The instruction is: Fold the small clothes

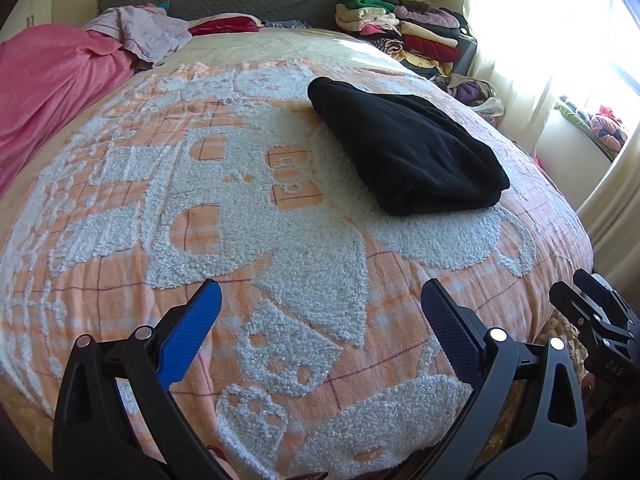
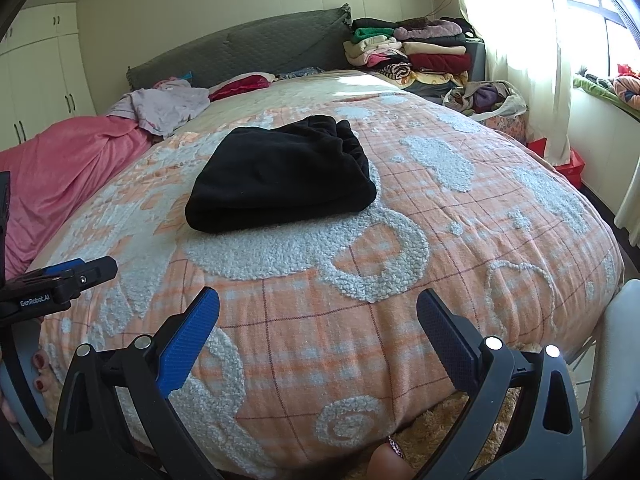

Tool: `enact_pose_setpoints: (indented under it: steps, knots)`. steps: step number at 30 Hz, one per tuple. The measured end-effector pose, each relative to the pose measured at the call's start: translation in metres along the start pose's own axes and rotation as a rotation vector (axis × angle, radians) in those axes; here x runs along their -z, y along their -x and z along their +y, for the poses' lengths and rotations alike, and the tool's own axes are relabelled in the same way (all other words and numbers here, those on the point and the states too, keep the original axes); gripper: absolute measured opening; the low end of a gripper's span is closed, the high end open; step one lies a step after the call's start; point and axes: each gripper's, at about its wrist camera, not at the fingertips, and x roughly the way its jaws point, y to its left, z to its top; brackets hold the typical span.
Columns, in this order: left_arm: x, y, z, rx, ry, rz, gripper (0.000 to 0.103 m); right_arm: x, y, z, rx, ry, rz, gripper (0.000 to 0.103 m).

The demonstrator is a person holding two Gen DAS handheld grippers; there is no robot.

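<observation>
Daylight floods from the window (image 2: 608,20) (blown out to white), frames sharp, edges heavily bowed by fisheye.

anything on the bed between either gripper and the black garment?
Nothing visible. Only bare orange-and-white bedspread lies between the right gripper and the folded black garment, and likewise for the left gripper. Both grippers' jaws are open and empty. The pink blanket sits well off to the left.

Bed covered by orange checked blanket (image 2: 400,240) with white tufted pattern. Pink cover (image 1: 48,92) bunched along far left side. Grey quilted headboard (image 2: 248,48) behind. Stacked folded clothes (image 2: 412,52) beside headboard. Curtained window (image 2: 516,20) at right.
</observation>
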Motion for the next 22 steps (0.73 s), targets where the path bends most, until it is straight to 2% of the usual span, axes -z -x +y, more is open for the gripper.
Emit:
enact_pose_setpoints:
  steps: [5,8,11,14,17,20,21,22]
  knots:
    - [-0.001,-0.005,0.003,0.024,0.021,0.02,0.094,0.0,0.004,-0.004,0.039,-0.01,-0.021,0.098]
    - [-0.003,-0.008,0.011,0.036,0.047,0.041,0.094,-0.001,0.009,-0.018,0.073,-0.058,-0.035,0.098]
    - [-0.007,-0.009,0.029,0.01,0.086,0.049,0.094,-0.003,0.019,-0.048,0.134,-0.138,-0.056,0.098]
    - [-0.018,-0.003,0.065,-0.047,0.143,0.039,0.094,-0.001,0.034,-0.097,0.202,-0.254,-0.083,0.098]
    - [-0.037,0.01,0.127,-0.139,0.224,0.024,0.094,0.005,0.054,-0.166,0.323,-0.393,-0.114,0.098]
    - [-0.055,0.021,0.192,-0.297,0.266,0.014,0.094,0.018,0.071,-0.254,0.505,-0.545,-0.108,0.098]
    - [-0.061,0.026,0.222,-0.37,0.288,0.009,0.094,0.023,0.074,-0.278,0.544,-0.586,-0.104,0.098]
    - [-0.066,0.029,0.246,-0.424,0.303,0.006,0.094,0.032,0.08,-0.317,0.62,-0.651,-0.092,0.098]
